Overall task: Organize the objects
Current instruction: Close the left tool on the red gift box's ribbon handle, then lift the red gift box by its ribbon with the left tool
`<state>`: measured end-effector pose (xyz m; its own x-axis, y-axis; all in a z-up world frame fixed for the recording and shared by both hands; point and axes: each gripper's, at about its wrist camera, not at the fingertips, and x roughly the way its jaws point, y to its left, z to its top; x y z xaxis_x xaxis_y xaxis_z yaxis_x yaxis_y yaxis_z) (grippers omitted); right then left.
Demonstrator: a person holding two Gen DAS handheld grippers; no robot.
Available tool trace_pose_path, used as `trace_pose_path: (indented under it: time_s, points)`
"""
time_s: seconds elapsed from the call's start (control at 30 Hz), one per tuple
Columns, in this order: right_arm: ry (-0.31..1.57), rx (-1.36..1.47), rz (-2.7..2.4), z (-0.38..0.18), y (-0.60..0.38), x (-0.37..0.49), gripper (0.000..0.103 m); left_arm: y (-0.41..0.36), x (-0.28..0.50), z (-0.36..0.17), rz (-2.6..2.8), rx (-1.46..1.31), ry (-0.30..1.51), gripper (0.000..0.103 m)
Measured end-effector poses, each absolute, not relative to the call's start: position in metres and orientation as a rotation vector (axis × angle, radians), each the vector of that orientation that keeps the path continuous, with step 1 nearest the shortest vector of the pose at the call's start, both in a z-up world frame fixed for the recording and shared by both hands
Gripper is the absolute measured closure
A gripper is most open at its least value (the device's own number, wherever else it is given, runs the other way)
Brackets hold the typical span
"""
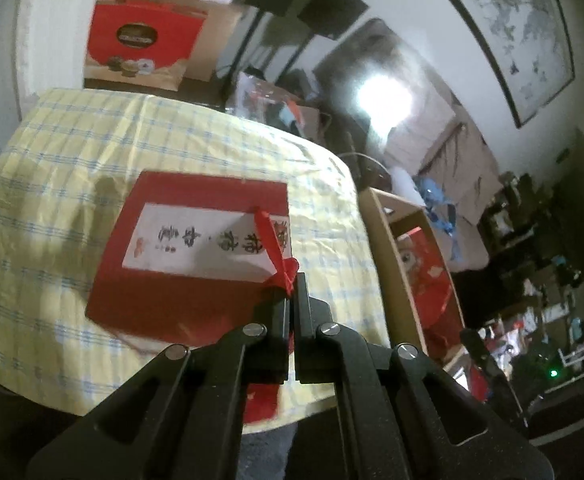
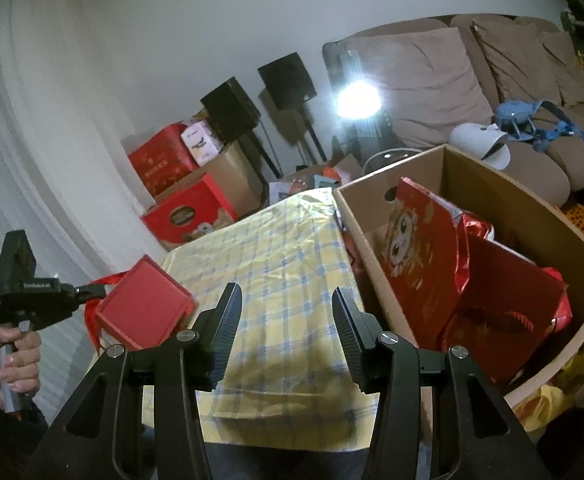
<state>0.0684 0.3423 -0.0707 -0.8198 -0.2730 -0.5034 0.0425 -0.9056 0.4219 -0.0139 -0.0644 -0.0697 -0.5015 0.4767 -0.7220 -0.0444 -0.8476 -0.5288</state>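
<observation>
The worktop (image 2: 292, 248) wears a creased yellow-and-blue checked cloth, matt and soft-looking. The red gift box (image 1: 180, 280) looks like matt card with a white paper label and a satin red ribbon (image 1: 270, 240); the carton (image 2: 532, 216) is plain brown cardboard holding glossy red bags (image 2: 424, 248). The right gripper (image 2: 286, 328) has matt black plastic fingers (image 2: 228, 320) with ribbed pads and bright metal pins
</observation>
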Motion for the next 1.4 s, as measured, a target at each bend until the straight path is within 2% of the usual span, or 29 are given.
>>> trace_pose_path:
  time_s: [0.23,0.57,0.93,1.0,1.07,1.1,1.13,1.17,1.2,1.23,1.4]
  points:
    - [-0.578,0.889,-2.734,-0.080,0.329,0.064,0.052,-0.058,-0.004,-0.064,2.394,-1.365,-0.602,0.102]
    - [-0.497,1.018,-2.613,-0.107,0.281,0.041,0.052,-0.099,-0.002,-0.087,2.359,-1.387,-0.703,0.101]
    - [-0.432,1.112,-2.497,-0.129,0.231,0.016,0.052,-0.219,0.022,-0.137,2.484,-1.486,-0.982,0.099]
    - [-0.422,1.125,-2.484,-0.134,0.224,0.013,0.052,-0.221,0.023,-0.140,2.475,-1.496,-0.982,0.099]
    - [-0.421,1.148,-2.480,-0.138,0.222,0.010,0.052,-0.205,0.020,-0.136,2.420,-1.477,-0.893,0.097]
    - [-0.422,1.159,-2.484,-0.140,0.222,0.009,0.052,-0.197,0.019,-0.134,2.403,-1.468,-0.851,0.084]
    - [-0.424,1.167,-2.488,-0.141,0.223,0.008,0.052,-0.185,0.017,-0.131,2.379,-1.437,-0.810,0.062]
    - [-0.425,1.172,-2.492,-0.142,0.223,0.008,0.052,-0.176,0.016,-0.129,2.363,-1.407,-0.800,0.048]
    - [-0.424,1.174,-2.499,-0.141,0.224,0.009,0.052,-0.168,0.014,-0.127,2.356,-1.365,-0.797,0.030]
    - [-0.423,1.173,-2.503,-0.140,0.224,0.009,0.052,-0.160,0.012,-0.127,2.367,-1.332,-0.798,0.024]
    - [-0.405,1.156,-2.529,-0.134,0.226,0.011,0.049,-0.135,-0.013,-0.139,2.266,-1.307,-0.886,0.020]
